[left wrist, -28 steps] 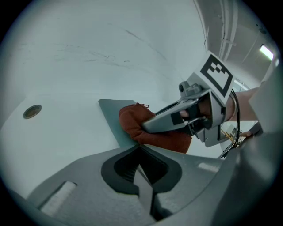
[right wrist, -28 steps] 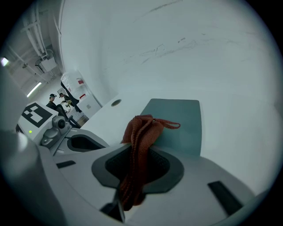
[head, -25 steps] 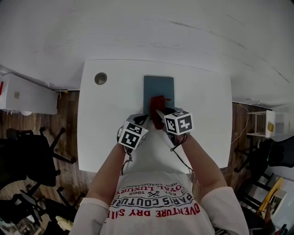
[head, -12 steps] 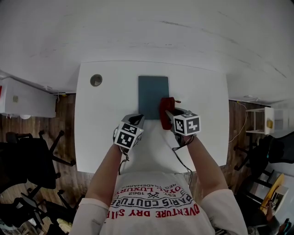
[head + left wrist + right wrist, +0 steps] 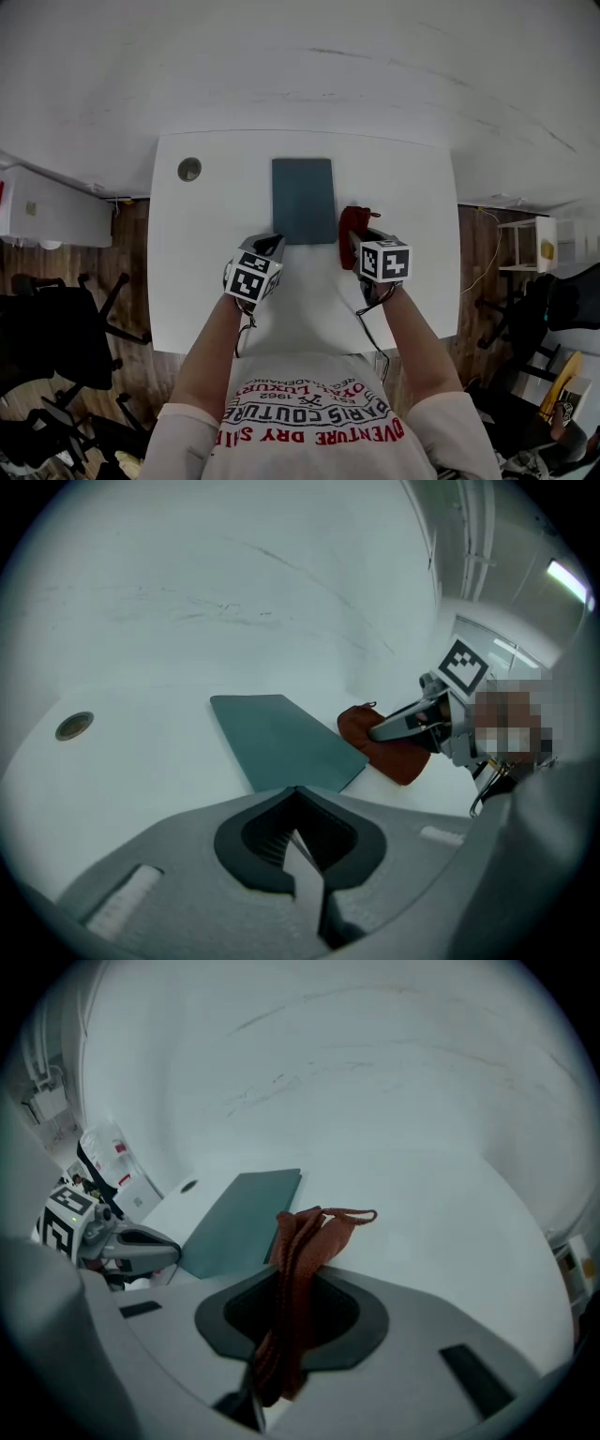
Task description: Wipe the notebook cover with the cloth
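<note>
**A:** So, the flat slate-blue rectangular notebook [image 5: 303, 201] is lying closed in the middle of the white bench [image 5: 206, 272]. Its long side is running away from the person, and nothing is resting on its cover.

**B:** Right, and the rust-red woven cloth [image 5: 351, 225] is sitting just off the notebook's right edge, by the nearer corner. The right gripper [image 5: 354, 242] is pinching it. Its fingers are clamped on a bunched fold, and the loose end with a small loop is poking out ahead of them.

**A:** And the left gripper [image 5: 266, 247]?

**B:** It is hovering at the near left corner of the notebook, with its fingers pressed together on nothing. I cannot tell whether it is touching the cover.

**A:** How should the wiping go, then?

**B:** I am thinking the cloth should be coming in over the right edge and lying low. That way the fabric, not the hard fingers, is doing the rubbing. The strokes should be long, overlapping and running the length of the cover, right out to the far edge.

**A:** The notebook is looking light to me, so it may be sliding under the drag.

**B:** That is why the left gripper should be pressing down on that near corner while staying clear of the strokes. The small round grey grommet [image 5: 189, 169] at the bench's far left is well apart, so it isn't getting in the way.
</note>
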